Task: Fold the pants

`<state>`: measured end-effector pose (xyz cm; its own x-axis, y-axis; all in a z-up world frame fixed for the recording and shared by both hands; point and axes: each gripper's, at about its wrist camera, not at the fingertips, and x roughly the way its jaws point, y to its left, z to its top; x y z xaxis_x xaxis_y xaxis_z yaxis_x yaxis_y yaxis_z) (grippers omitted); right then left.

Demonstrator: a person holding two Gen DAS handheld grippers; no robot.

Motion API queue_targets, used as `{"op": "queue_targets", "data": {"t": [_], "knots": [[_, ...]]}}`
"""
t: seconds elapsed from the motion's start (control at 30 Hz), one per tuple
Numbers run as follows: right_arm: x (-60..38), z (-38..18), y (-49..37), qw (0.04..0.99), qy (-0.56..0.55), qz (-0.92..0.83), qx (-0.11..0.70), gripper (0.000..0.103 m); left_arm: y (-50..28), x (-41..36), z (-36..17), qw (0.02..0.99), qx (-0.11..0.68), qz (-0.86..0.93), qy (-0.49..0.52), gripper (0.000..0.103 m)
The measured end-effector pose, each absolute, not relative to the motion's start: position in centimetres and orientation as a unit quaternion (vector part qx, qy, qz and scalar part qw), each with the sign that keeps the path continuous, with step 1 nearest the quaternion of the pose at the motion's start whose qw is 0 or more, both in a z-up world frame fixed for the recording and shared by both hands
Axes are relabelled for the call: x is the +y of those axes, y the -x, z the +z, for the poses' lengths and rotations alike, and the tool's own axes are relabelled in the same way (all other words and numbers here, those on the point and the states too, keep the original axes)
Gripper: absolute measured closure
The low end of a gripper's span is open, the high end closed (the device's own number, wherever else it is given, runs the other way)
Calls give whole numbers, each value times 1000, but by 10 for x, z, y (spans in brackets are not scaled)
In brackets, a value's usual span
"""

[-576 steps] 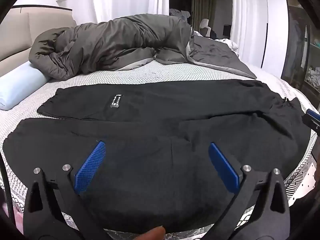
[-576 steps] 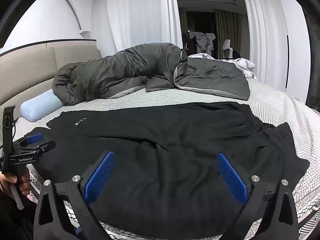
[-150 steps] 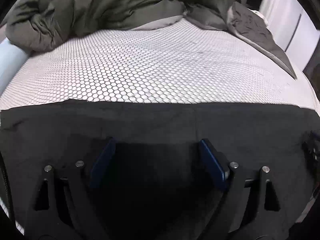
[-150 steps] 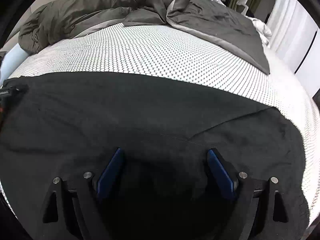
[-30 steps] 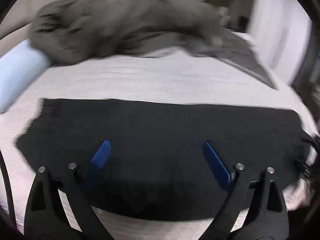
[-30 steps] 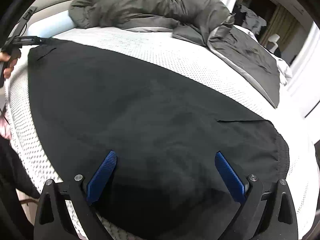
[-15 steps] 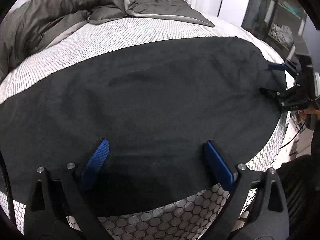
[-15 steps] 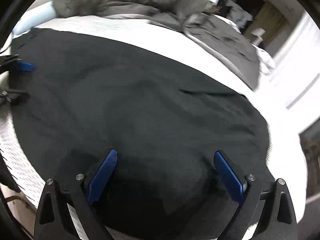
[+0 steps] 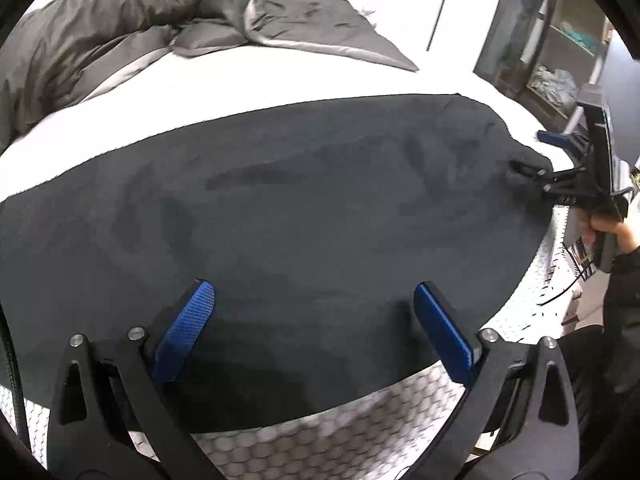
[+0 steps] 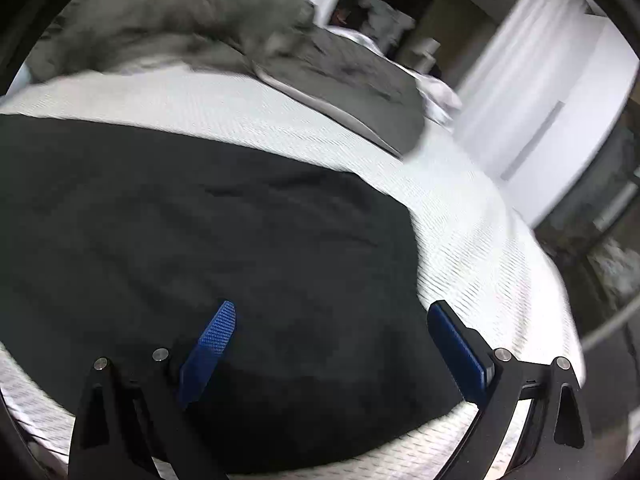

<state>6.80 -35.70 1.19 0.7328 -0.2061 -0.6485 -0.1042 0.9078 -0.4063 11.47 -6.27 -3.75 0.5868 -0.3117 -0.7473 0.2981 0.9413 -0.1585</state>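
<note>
Left view: right gripper (image 9: 532,152) at pants (image 9: 280,208) end; right view: pants only.

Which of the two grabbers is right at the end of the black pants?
The right gripper: it sits at the far end of the pants, by their edge. The left gripper hangs open over the pants' near side.

The right gripper (image 10: 330,338) hangs with its blue pads spread wide above the black pants (image 10: 192,248), which lie flat along the near edge of the bed (image 10: 472,232). A rumpled grey duvet (image 10: 224,36) is heaped along the bed's far edge.
</note>
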Motion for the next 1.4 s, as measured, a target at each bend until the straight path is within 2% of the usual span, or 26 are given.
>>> {"op": "queue_targets", "data": {"t": [0.23,0.43,0.53,0.8,0.97,1.03,1.13,1.2,1.3,1.4], "knots": [[-331,-19,-78,881,236,52,407,5,-118,-66,-52,885,435,-163,-16,4],[-400,-11,-89,887,179,-96,416,4,-120,-51,-55,888,436,-144,3,4],[-419,-13,-94,892,130,-106,421,4,-123,-53,-53,889,438,-134,2,4],[-373,18,-75,919,136,-46,367,4,-141,-63,-31,896,421,-142,0,4],[-334,-9,-78,890,197,50,409,4,-169,-63,-30,887,439,-144,14,4],[-345,-23,-80,879,213,36,425,5,-176,-60,-35,883,449,-136,17,4],[-385,-18,-82,888,179,-25,423,5,-181,-47,-47,876,467,-116,26,4],[-423,-10,-81,893,141,-99,416,4,-181,-39,-48,877,465,-112,32,4],[-443,-6,-81,900,71,-90,420,4,-180,-29,-43,881,459,-106,45,4],[-432,10,-72,909,103,-108,390,4,-180,-21,-29,892,436,-109,53,4]]}}
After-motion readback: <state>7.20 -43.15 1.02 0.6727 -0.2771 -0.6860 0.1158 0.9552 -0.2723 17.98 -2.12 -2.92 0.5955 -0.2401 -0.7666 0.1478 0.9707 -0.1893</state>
